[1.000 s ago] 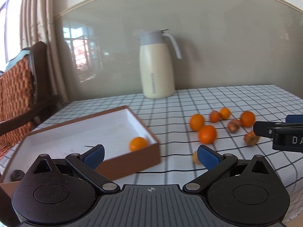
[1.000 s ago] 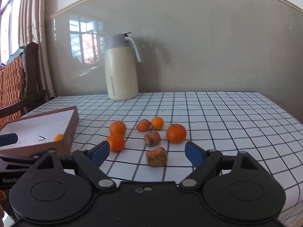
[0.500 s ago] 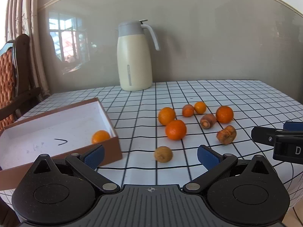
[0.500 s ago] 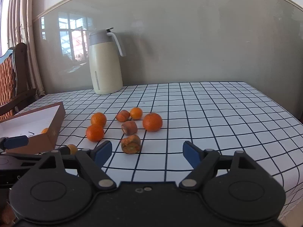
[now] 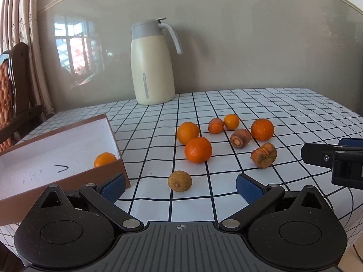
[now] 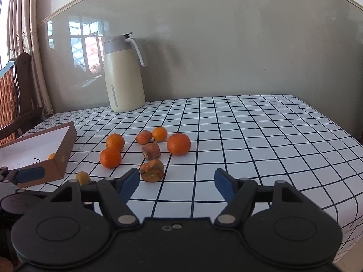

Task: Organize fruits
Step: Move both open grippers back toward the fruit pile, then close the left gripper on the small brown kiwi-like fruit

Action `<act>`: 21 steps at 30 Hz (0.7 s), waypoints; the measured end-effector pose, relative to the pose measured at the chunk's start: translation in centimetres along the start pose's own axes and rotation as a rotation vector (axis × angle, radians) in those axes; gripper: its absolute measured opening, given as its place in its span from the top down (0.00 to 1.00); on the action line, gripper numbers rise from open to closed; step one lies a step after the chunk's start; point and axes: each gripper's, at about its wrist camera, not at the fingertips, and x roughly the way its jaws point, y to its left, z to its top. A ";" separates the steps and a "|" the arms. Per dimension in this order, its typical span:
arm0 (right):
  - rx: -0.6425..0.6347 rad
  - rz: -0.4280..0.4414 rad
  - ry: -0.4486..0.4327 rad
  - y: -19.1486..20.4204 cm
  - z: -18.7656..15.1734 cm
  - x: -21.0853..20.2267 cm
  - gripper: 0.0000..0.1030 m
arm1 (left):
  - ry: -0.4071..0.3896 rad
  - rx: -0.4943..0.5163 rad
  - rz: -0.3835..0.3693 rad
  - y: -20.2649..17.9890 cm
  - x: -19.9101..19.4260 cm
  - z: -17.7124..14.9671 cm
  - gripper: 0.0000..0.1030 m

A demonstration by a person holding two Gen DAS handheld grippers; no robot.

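Note:
Several oranges lie on the checked tablecloth (image 5: 295,113), the nearest orange (image 5: 198,149) mid-table. Carrot pieces lie among them, one (image 5: 263,154) nearest the right gripper. A small brown round fruit (image 5: 180,180) lies just ahead of my left gripper (image 5: 180,184), which is open and empty. A brown box with a white inside (image 5: 56,156) holds one orange (image 5: 104,159) at left. My right gripper (image 6: 177,181) is open and empty, just behind a carrot piece (image 6: 152,170).
A cream thermos jug (image 5: 152,61) stands at the back by the wall. A wooden chair (image 5: 13,95) is at far left. The table's right edge drops off at the right in the right wrist view (image 6: 349,136).
Both views have swung right and settled. The box has slid left in the left wrist view, and the small brown fruit now sits between the left fingers' line. Both grippers stay open.

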 end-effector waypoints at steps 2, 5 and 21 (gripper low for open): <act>-0.007 0.000 0.002 0.1 -0.1 0.1 0.39 | 0.004 -0.005 -0.002 0.0 0.4 0.0 0.04; -0.014 0.004 0.012 0.3 -0.1 0.5 0.43 | 0.028 -0.005 -0.004 -0.2 1.1 -0.1 0.14; -0.005 0.027 0.043 0.9 0.2 2.7 0.55 | 0.054 -0.029 0.002 -0.2 2.5 -0.3 0.27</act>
